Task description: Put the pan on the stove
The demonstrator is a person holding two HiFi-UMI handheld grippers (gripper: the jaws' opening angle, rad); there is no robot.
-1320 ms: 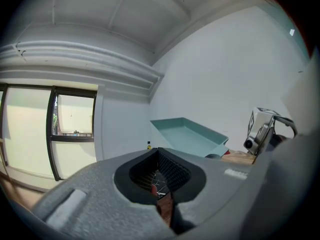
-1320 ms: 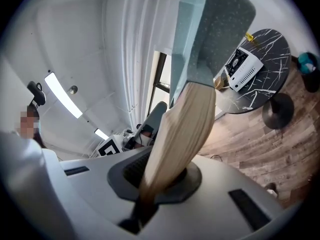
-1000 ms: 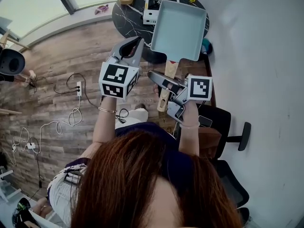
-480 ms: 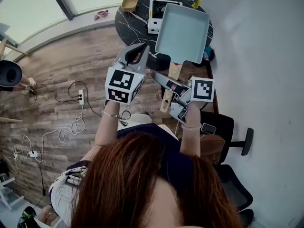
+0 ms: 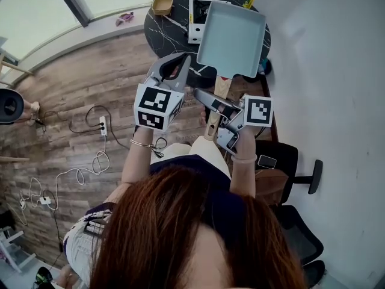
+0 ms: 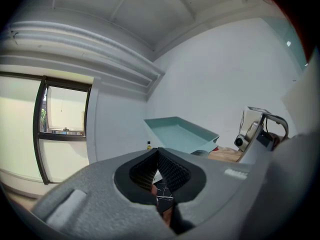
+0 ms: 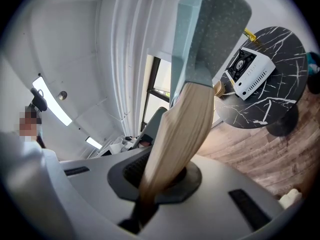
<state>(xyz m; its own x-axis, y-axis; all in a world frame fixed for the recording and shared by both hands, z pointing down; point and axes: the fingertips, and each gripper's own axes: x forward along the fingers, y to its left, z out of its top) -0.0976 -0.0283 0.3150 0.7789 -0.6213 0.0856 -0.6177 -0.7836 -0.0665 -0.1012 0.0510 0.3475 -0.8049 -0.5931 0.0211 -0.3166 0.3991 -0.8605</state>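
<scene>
Head view: the pale teal square pan with a light wooden handle (image 5: 231, 38) is held in the air at upper centre of the frame, above the round black marble counter (image 5: 157, 26) and overlapping the white portable stove (image 5: 194, 24), not yet resting on it. The right hand-held gripper (image 5: 212, 106) is clamped on the wooden handle low down, well back from the pan body; the right gripper view confirms the jaws tight on the wood (image 7: 160, 179). The left hand-held gripper (image 5: 173, 65) sits just beside the pan's left edge with jaws together and nothing between them (image 6: 158, 156). Judgement: with the grip far from the load, the pan may sag or twist. Keep it level, centre it over the burner, lower it squarely, and let go only once it is seated. The yellow bowl (image 5: 161, 5) stands apart from the path.
</scene>
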